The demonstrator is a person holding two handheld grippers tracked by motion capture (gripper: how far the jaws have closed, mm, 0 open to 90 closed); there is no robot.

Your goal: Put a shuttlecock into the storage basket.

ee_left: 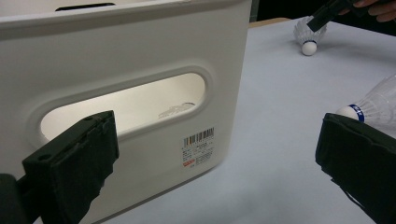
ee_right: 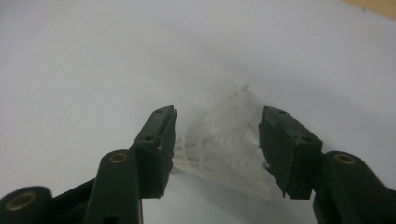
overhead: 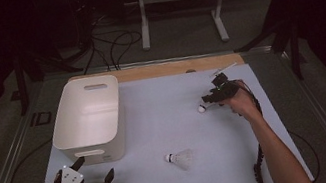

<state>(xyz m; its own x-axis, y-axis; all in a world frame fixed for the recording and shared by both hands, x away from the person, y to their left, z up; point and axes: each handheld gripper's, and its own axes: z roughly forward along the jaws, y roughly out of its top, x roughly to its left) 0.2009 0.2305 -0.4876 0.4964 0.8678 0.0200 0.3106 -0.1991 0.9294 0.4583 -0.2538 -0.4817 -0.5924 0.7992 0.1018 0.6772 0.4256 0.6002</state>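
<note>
The white feathered shuttlecock with a round white cork tip lies on its side on the pale tabletop, toward the far right part of it, and its feather skirt sits between the two black jaws of my right claw. From the right gripper view both pads look to be right against the feathers, the left one touching the skirt's edge and the right one at its other flank, so I read this as a light pinch on the skirt with the jaws half spread. In the high view that claw comes down at a slant from my right hand, and the cork tip pokes out toward the left, resting on the tabletop. A second shuttlecock, translucent white plastic with a blue band round its cork, lies on its side well apart from the first, nearer to me and about midway across the tabletop. My left claw rests at the near left corner with its jaws spread wide and nothing between them; it points at the near end wall of the white plastic storage bin with oval handle cut-outs, just beside it. In the left gripper view that wall carries a small barcode label under the cut-out, and the blue-banded shuttlecock sits just past my right-hand jaw.
</note>
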